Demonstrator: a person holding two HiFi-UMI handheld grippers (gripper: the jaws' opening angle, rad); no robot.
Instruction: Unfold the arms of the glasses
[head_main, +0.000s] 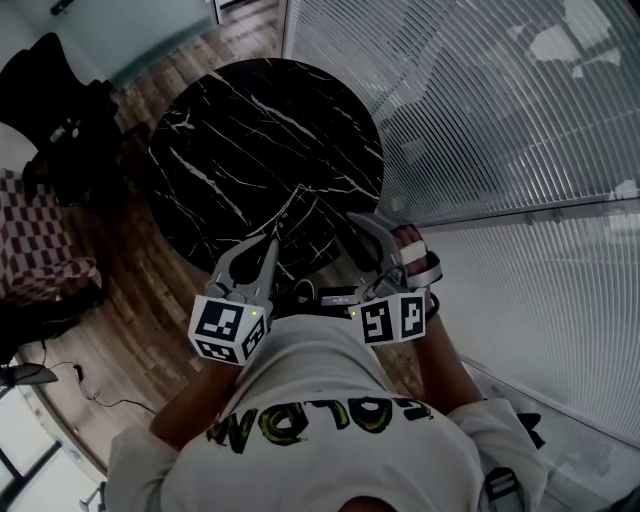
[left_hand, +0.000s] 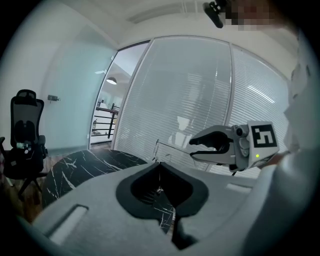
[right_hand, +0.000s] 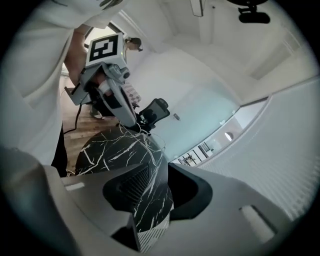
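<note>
Thin wire-framed glasses (left_hand: 158, 150) hang above the near edge of a round black marble table (head_main: 230, 130). My left gripper (head_main: 272, 245) is shut on them at its tips. In the right gripper view the left gripper (right_hand: 135, 125) holds the glasses (right_hand: 148, 141) over the table (right_hand: 107, 152). One thin arm reaches from the frame toward my right gripper (left_hand: 194, 148). The right gripper (head_main: 352, 228) hovers just to the right of the glasses, open, with only the marble showing between its jaws (right_hand: 155, 185).
A black office chair (head_main: 60, 120) stands on the wood floor left of the table, beside a checkered seat (head_main: 40, 250). A glass wall with white blinds (head_main: 480, 100) runs along the right. A cable (head_main: 90, 395) lies on the floor at lower left.
</note>
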